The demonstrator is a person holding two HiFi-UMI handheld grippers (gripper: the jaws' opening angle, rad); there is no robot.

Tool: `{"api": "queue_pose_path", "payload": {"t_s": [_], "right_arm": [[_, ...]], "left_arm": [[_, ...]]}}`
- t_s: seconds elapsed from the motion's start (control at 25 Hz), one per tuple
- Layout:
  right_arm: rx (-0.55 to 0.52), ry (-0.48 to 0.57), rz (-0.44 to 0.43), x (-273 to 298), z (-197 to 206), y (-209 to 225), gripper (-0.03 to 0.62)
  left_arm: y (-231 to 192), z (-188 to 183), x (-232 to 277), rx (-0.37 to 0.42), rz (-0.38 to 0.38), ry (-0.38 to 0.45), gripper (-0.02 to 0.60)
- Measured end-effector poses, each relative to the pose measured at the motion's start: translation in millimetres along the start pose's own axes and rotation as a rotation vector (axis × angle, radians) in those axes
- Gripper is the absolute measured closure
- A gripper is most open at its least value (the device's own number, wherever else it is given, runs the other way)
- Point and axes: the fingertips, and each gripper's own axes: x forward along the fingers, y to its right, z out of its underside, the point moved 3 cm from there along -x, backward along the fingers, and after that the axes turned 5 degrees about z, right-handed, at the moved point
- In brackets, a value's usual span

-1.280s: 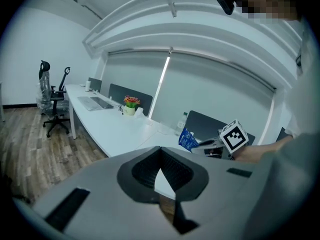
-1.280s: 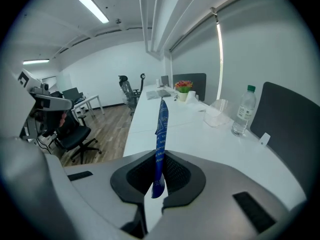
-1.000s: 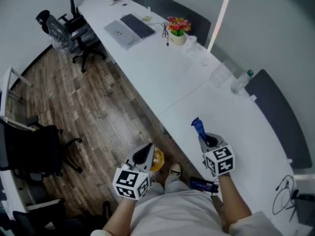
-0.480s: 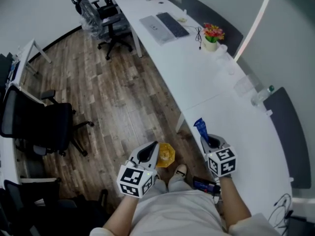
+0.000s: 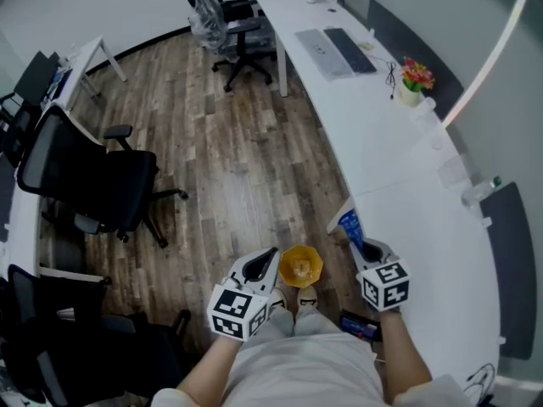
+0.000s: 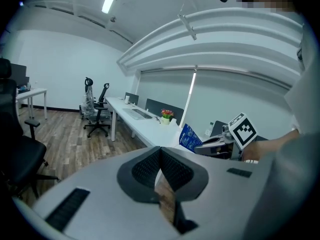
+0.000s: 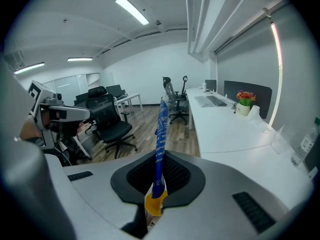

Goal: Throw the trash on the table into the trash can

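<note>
Swung away from the table point(image 5: 399, 181) over the last second; now facing wood floor point(image 5: 237, 159) and an office chair point(image 5: 85, 172). Brought along through the turn: both pieces of trash, well off the tabletop. Pinching a blue wrapper point(image 5: 349, 225) upright in the right gripper point(image 5: 361, 247), pressed tight on its lower end. Holding the left gripper point(image 5: 271, 260) closed, apparently on the thin edge of a yellow wrapper point(image 5: 300, 267) just past its tip. Judging pick-up finished, carry under way. Seeing no trash can yet; must find it before letting go.

Wood-grain floor point(image 5: 229, 168), smooth white table point(image 5: 399, 164), crinkly blue plastic wrapper point(image 5: 349, 225).
</note>
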Motion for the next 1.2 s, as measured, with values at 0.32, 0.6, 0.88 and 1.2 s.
{"api": "queue_pose_path", "payload": {"t_s": [0.32,0.6,0.88,1.2], "right_arm": [[-0.033,-0.037,-0.048,8.8,10.9,-13.5,0.553],[-0.067,-0.075,-0.081,29.1,23.0,-17.5,0.553],[-0.082,-0.110,-0.089,51.0,36.1,-12.6,0.554],[-0.086,-0.168,-0.119,77.5,70.2,-11.1,0.554]], "left_arm": [[-18.0,11.5,-10.8,-0.034,-0.053,0.015,0.581],[-21.5,26.6,1.5,-0.056,-0.043,0.002,0.580],[-36.2,45.7,21.1,-0.099,-0.035,-0.009,0.580],[-48.6,68.1,44.6,-0.110,-0.026,-0.046,0.580]]}}
